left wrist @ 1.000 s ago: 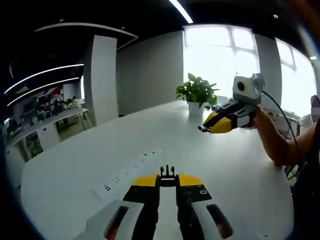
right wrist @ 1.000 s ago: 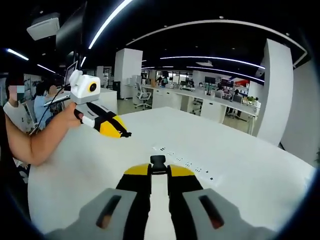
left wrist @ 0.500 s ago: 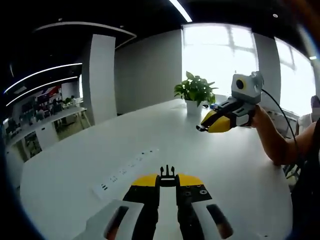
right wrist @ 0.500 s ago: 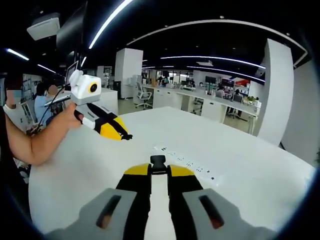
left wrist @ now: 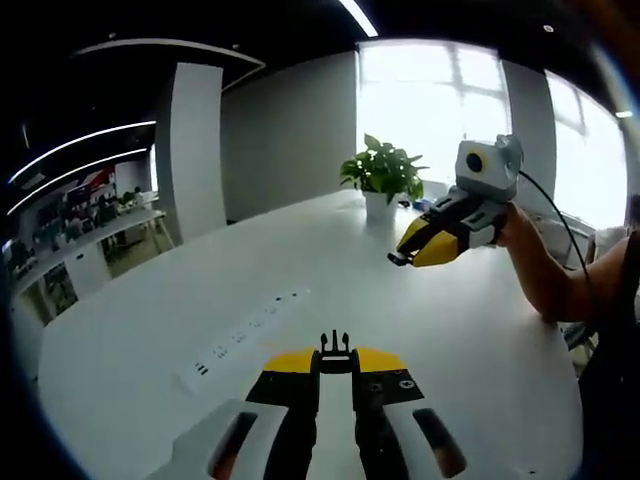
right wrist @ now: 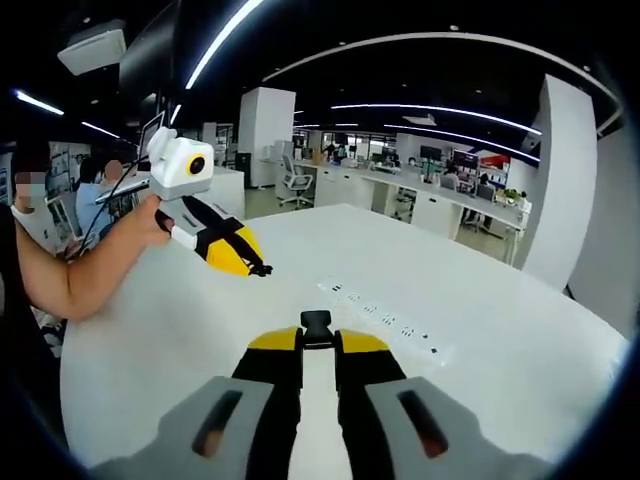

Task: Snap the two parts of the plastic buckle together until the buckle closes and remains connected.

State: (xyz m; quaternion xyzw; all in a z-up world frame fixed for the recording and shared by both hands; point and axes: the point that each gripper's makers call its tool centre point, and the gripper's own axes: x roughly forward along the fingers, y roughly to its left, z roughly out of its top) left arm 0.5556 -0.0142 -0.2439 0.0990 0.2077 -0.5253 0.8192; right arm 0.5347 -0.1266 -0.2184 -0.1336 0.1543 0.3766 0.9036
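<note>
My left gripper (left wrist: 335,360) is shut on the black pronged half of the buckle (left wrist: 335,344), whose prongs stick out past the yellow jaw tips. In the right gripper view, my right gripper (right wrist: 316,340) is shut on the black socket half (right wrist: 316,321). The two grippers face each other in the air above the white table (left wrist: 470,350), well apart. In the left gripper view the right gripper (left wrist: 440,238) hangs at the upper right. The right gripper view has the left gripper (right wrist: 225,248) at the left, a small black piece at its tip.
A row of power sockets (left wrist: 245,338) is set into the table top (right wrist: 385,318). A potted plant (left wrist: 380,178) stands at the table's far end by the window. A person's forearm (right wrist: 70,275) holds each gripper. Office desks and people fill the background.
Both grippers have drifted a little toward each other, and each view has shifted slightly with the hands. Both stay shut on their buckle halves.
</note>
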